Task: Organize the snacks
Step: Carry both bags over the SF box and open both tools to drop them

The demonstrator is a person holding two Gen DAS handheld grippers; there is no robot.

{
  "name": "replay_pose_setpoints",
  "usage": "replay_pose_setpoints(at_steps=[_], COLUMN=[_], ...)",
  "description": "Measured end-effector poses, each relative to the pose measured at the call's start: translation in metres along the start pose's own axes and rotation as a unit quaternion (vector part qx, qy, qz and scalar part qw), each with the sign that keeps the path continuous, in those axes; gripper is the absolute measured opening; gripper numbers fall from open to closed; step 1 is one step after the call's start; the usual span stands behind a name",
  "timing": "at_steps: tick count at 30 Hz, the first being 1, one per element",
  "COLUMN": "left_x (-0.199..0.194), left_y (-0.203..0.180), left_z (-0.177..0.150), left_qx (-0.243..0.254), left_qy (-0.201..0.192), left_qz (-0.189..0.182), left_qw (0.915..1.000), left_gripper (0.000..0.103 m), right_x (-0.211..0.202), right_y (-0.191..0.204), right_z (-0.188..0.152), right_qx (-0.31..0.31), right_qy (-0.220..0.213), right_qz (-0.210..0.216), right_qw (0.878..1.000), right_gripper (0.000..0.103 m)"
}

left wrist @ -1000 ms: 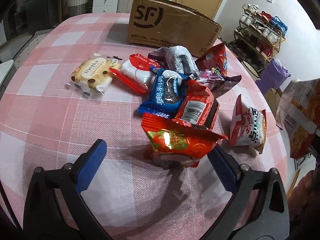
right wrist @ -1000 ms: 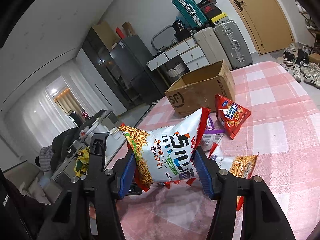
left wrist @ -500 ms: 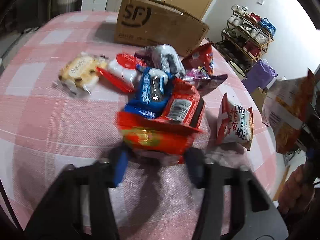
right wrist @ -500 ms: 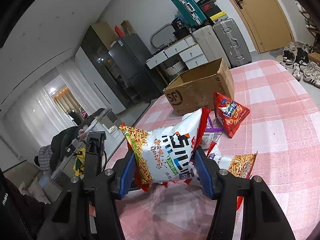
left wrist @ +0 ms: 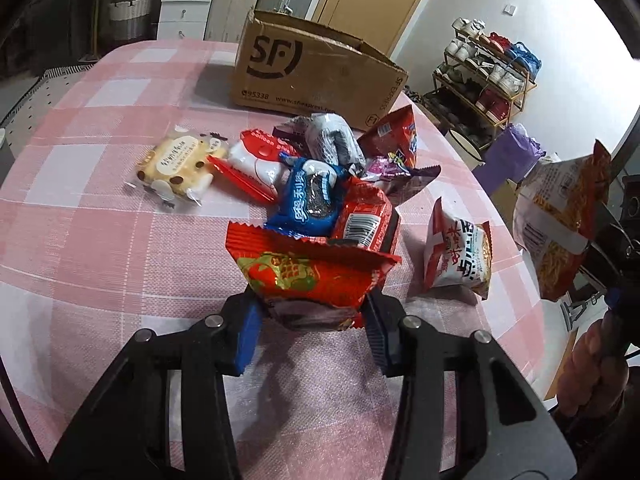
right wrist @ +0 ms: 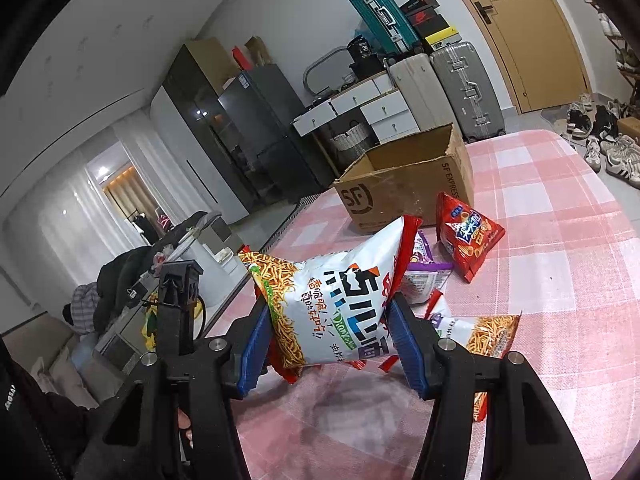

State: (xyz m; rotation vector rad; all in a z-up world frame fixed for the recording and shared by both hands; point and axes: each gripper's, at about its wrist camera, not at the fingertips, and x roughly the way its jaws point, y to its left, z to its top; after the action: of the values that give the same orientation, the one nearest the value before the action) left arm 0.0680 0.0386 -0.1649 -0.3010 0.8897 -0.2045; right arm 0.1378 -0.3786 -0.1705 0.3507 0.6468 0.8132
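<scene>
With my left gripper clamped on the red packet and my right gripper pinching the noodle bag, I should lift both clear of the pile before swinging to the far cardboard box.

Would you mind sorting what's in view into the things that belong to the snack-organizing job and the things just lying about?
Part of the job:
- red foil packet, clamped in the left gripper
- white noodle-snack bag, clamped in the right gripper
- snack pile on the table
- open cardboard box

Just lying about:
- suitcases
- shoe rack
- white drawers
</scene>
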Motion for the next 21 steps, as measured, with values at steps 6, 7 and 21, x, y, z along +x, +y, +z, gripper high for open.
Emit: replay_pose_setpoints(at_steps=[6,7,21], left_x=[-0.019,-0.023,-0.054], left_y=[0.002,0.002,-0.007], left_z=[0.011,0.016,0.109], left_qx=[0.010,0.013,0.027], left_qy=[-0.013,-0.017,-0.071], left_qz=[0.002,0.004,-0.008], left_qw=[0.9999,0.9998,0.9971], left_gripper=[0.042,0.042,0.042], right_x=[0.006,0.008,0.044], right_y=[0.009,0.011,0.018], right_z=[0.009,0.011,0.081], right_qx=[-0.013,-0.017,-0.049], right_qy=[0.001,0.000,-0.022], right_qz=[0.003,0.002,0.002], right_qw=[1.000,1.000,0.999], right_gripper=[0.057,0.057,0.057])
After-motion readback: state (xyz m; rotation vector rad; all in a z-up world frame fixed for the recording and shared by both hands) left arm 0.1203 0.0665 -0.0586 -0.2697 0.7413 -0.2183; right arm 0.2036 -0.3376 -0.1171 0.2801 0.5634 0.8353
